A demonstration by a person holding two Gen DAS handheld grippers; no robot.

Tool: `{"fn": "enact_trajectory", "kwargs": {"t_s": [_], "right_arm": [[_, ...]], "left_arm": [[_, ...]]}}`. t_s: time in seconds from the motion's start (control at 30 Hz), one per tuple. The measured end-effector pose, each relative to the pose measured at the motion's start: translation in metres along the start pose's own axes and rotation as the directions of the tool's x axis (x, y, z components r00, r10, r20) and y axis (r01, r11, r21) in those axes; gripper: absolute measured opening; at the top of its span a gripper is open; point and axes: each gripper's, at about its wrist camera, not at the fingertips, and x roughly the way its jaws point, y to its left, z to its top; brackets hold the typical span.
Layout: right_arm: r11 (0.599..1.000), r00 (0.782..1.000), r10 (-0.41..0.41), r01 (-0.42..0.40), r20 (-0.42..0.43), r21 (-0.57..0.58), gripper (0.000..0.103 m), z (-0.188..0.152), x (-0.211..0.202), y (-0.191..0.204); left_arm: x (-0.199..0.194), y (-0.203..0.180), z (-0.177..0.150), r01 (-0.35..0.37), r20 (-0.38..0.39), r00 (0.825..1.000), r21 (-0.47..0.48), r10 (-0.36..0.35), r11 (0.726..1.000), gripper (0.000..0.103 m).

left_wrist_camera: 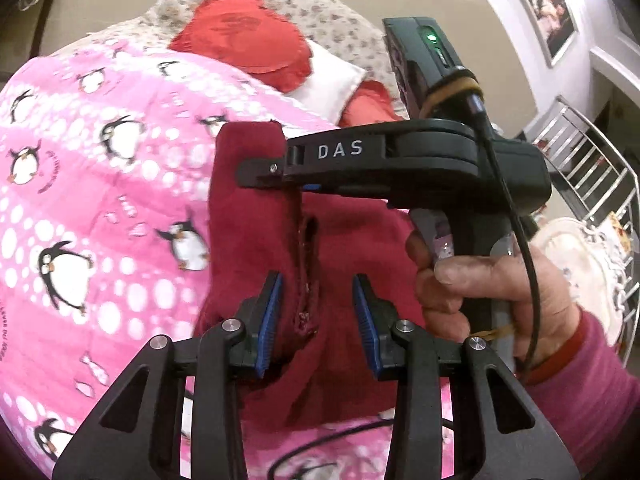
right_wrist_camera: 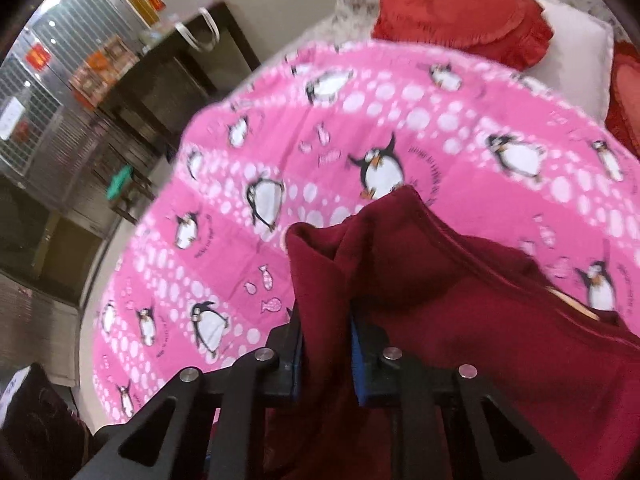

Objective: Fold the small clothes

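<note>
Pink penguin bedspread (left_wrist_camera: 80, 200) is covering the bed, with the dark red garment (left_wrist_camera: 256, 240) lying at centre frame. Right gripper (right_wrist_camera: 326, 344) jaws are clenching a fold of it; left gripper (left_wrist_camera: 318, 320) jaws are standing released, straddling its zipper.

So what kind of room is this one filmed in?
Probably a bedroom at home: a bed under a pink penguin-print cover, red frilled cushions at its head, and a framed photo on the wall.
</note>
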Motion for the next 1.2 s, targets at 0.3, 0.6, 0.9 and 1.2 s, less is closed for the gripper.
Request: {"fn": "enact_trajectory", "kwargs": {"t_s": [0.3, 0.6, 0.9, 1.2], "right_arm": [[0.995, 0.989, 0.045, -0.057, 0.143, 0.084, 0.016, -0.029, -0.075, -0.035], [0.983, 0.979, 0.093, -0.119, 0.182, 0.137, 0.016, -0.048, -0.095, -0.054], [0.98, 0.975, 0.109, -0.138, 0.191, 0.142, 0.016, -0.052, -0.095, -0.052], [0.977, 0.97, 0.104, -0.141, 0.219, 0.158, 0.016, -0.059, -0.104, -0.066]], "left_arm": [[0.004, -0.053, 0.001, 0.001, -0.012, 1.0, 0.098, 0.0, 0.995, 0.033], [-0.015, -0.074, -0.044, -0.275, 0.076, 0.961, 0.306, 0.265, 0.911, 0.076], [0.015, -0.059, -0.048, -0.391, 0.096, 0.918, 0.389, 0.386, 0.834, 0.076], [0.013, -0.053, -0.025, -0.172, -0.016, 0.984, 0.224, 0.18, 0.959, 0.035]]}}
